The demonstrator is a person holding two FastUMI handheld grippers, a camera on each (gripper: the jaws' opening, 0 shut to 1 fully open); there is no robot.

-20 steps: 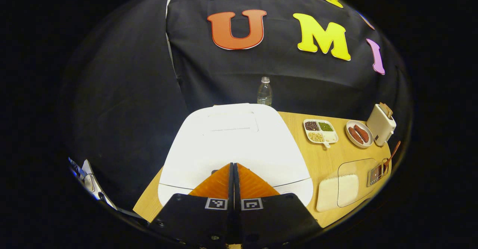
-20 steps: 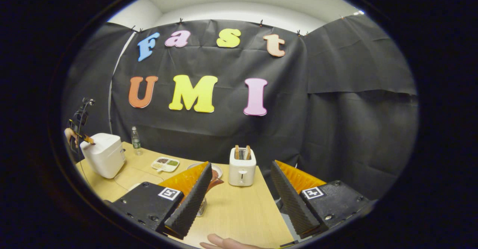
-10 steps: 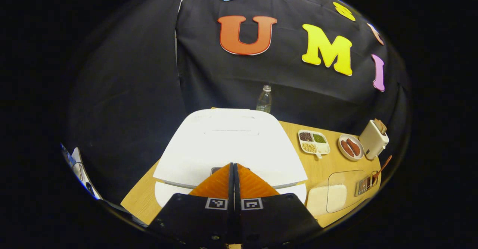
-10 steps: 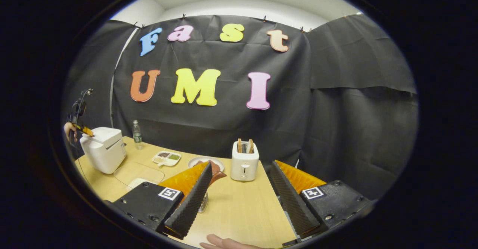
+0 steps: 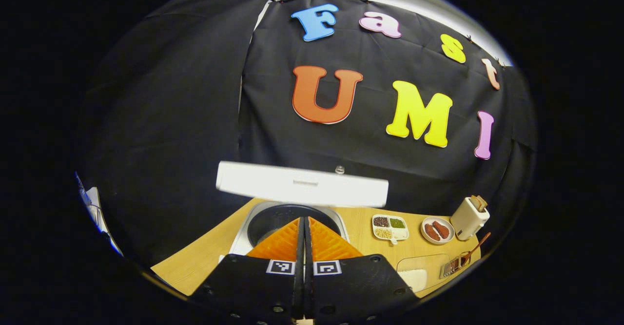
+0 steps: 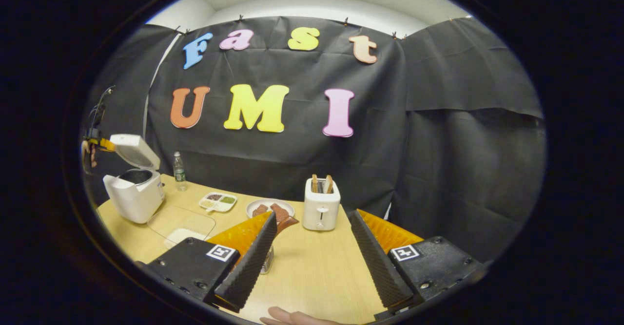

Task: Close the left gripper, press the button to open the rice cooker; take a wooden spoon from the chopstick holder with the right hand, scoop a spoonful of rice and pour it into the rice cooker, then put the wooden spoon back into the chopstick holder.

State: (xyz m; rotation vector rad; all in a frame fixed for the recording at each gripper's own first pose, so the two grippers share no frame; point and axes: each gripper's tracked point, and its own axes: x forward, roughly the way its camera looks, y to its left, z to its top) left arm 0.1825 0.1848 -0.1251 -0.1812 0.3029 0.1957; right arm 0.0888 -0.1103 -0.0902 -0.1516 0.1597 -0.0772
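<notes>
The rice cooker [image 6: 134, 188] is standing open at the far left end of the table [image 6: 312, 276], its lid [image 5: 302, 191] tipped up and the dark inner pot [image 5: 282, 218] showing just beyond the left tongs [image 5: 303, 220], which are pressed together with nothing between them. The right tongs [image 6: 312, 222] are hanging wide apart and empty near the toaster [image 6: 321, 208]. The wooden spoon [image 5: 475, 249] is leaning in the wire chopstick holder [image 5: 451, 266] at the table's right edge, next to the clear tray of rice [image 5: 419, 274]. To my eye the trouble is lying in the spoon grab: the handle is slim and slanted, so tongs closing off-centre could be twisting it or tipping the light holder. The raised lid is also looking like something a loaded spoon could be clipping on its way over, spilling grains on the table. Carrying rice across from tray to pot is another chance to shed some. In the right gripper view one finger is covering most of the holder, and the spoon's bowl is barely peeking out. The rice tray is cut off at the rim of the left gripper view. The cooker's button is not something I can make out.
</notes>
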